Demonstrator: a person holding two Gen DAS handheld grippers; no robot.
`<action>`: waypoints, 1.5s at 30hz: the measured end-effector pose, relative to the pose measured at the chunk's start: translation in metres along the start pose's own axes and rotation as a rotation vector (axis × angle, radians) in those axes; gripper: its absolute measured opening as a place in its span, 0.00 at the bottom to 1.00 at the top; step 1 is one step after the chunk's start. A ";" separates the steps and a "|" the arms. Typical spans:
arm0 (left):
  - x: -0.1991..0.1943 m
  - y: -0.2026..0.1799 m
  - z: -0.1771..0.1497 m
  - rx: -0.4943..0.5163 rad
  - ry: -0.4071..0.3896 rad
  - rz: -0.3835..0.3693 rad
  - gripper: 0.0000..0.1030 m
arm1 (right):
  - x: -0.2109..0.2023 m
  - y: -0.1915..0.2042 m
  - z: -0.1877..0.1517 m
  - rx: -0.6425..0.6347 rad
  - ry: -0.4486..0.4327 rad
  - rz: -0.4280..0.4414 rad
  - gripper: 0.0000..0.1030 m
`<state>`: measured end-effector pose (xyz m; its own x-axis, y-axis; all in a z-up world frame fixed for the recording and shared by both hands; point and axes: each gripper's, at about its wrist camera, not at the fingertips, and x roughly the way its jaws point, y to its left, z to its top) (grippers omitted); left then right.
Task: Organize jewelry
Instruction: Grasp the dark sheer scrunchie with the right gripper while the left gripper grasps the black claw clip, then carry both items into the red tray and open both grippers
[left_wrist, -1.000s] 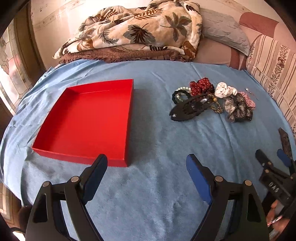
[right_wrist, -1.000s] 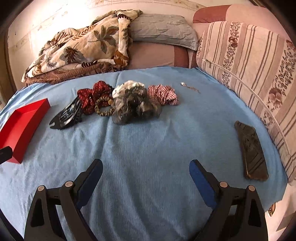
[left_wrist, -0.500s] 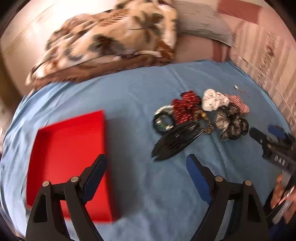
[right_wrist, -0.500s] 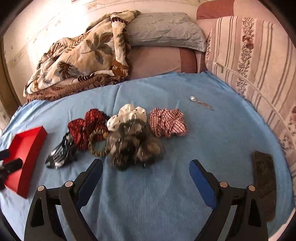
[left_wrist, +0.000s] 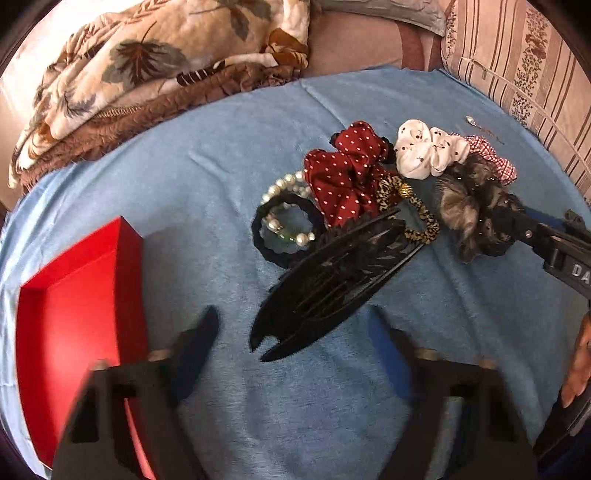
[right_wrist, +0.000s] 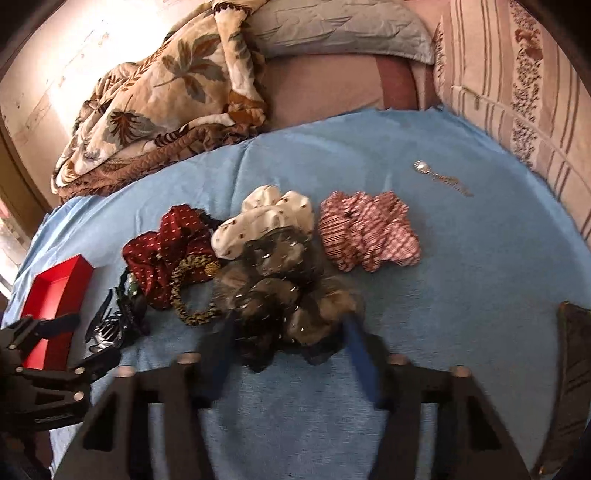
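**Both tongs spread over the jewelry pile on the bed**

The jewelry pile lies on the blue bed cover (left_wrist: 207, 184): a large black hair claw (left_wrist: 332, 280), a pearl bracelet (left_wrist: 288, 206), a red dotted scrunchie (left_wrist: 343, 173), a white scrunchie (left_wrist: 428, 147), a checked scrunchie (right_wrist: 369, 229) and a furry dark scrunchie (right_wrist: 288, 295). The left tongs (left_wrist: 291, 332) gape wide, straddling the claw's near tip. The right tongs (right_wrist: 291, 347) stand open around the furry scrunchie. The red tray (left_wrist: 74, 302) sits left of the pile.

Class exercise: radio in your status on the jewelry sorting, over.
Left claw open, lined up on black hair claw clip. Right claw open, straddling grey-brown scrunchie. Red box holds nothing visible. Accessories piled touching; leopard-print band overlaps the clip.
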<state>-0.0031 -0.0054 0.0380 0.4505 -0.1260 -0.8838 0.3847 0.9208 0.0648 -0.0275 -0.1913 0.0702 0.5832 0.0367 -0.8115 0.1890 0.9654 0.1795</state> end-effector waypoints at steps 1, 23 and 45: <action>0.002 0.000 -0.001 -0.007 0.017 -0.009 0.27 | 0.000 0.001 0.000 0.001 0.003 0.008 0.35; -0.131 0.085 -0.059 -0.310 -0.155 -0.212 0.04 | -0.103 0.069 -0.011 -0.089 -0.094 0.165 0.13; -0.169 0.244 -0.079 -0.561 -0.225 -0.060 0.04 | -0.109 0.215 0.003 -0.310 -0.060 0.358 0.13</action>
<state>-0.0486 0.2700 0.1662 0.6237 -0.2028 -0.7549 -0.0407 0.9560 -0.2904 -0.0481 0.0116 0.1991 0.6152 0.3752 -0.6934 -0.2719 0.9265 0.2600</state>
